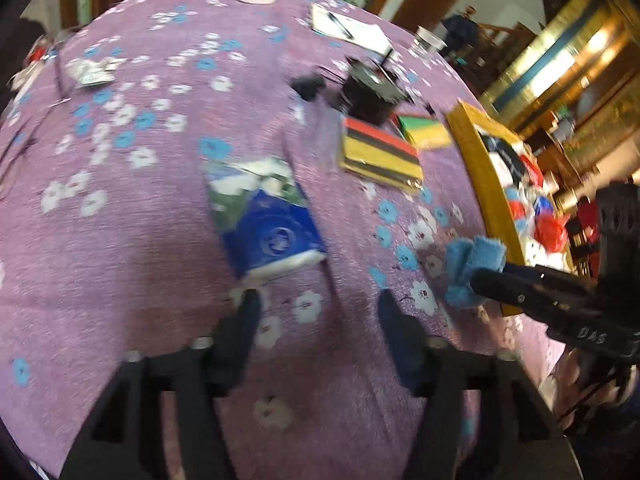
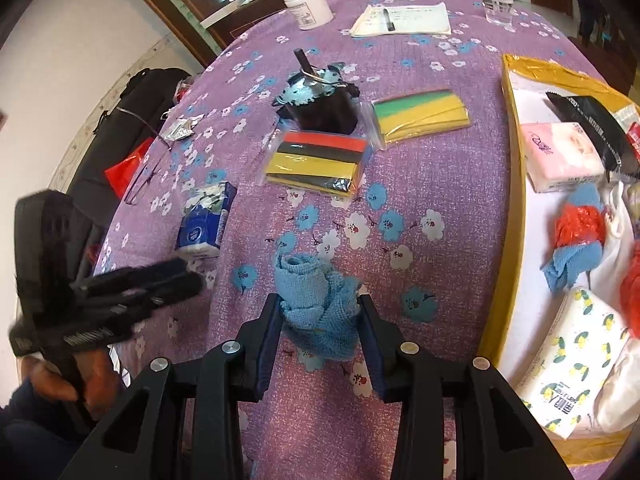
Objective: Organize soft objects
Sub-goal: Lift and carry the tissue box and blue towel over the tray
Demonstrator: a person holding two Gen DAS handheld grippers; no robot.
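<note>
My right gripper [image 2: 320, 308] is shut on a crumpled light-blue cloth [image 2: 316, 300] just above the purple flowered tablecloth [image 2: 420, 160]; it also shows in the left wrist view [image 1: 476, 276] holding the cloth [image 1: 464, 264] beside the yellow-rimmed box [image 1: 476, 160]. My left gripper [image 1: 316, 300] is open and empty, just short of a blue tissue pack [image 1: 264, 216]. In the right wrist view that pack [image 2: 206, 216] lies left, with the left gripper [image 2: 192, 276] next to it. The box [image 2: 510, 208] at right holds tissue packs, a blue cloth and red bags.
Two bags of coloured sponge strips [image 2: 320, 160] [image 2: 420, 114] lie mid-table behind a dark cup [image 2: 324, 104]. A white jar [image 2: 308, 6], paper with a pen [image 2: 404, 20] and a clear cup [image 2: 498, 6] stand at the far edge. Glasses [image 2: 140, 184] lie left.
</note>
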